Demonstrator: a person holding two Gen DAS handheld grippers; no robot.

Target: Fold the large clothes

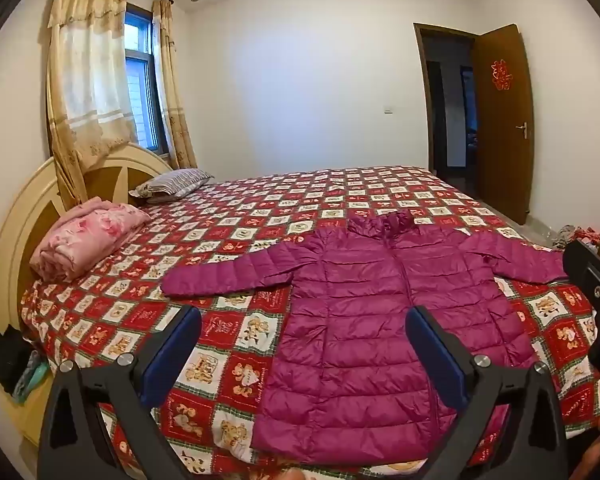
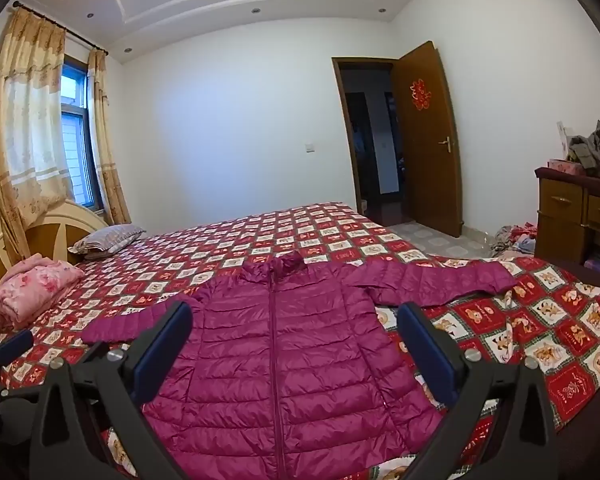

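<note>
Black claw frames, blue finger pads, silver screws.

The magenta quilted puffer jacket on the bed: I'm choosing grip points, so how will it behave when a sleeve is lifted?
The magenta quilted puffer jacket lies flat and limp with sleeves spread, so it will probably drape and sag. Its puffy channels suggest it is light for its size. The shiny shell looks slick, so it may slip between the pads or slide on the patchwork bedspread.

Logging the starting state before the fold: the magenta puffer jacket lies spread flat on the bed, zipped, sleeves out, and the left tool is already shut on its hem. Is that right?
Not quite. The left tool is open and holds nothing, as the left wrist view shows. The rest stands: the magenta puffer jacket lies flat on the bed, zipped, sleeves out.
</note>
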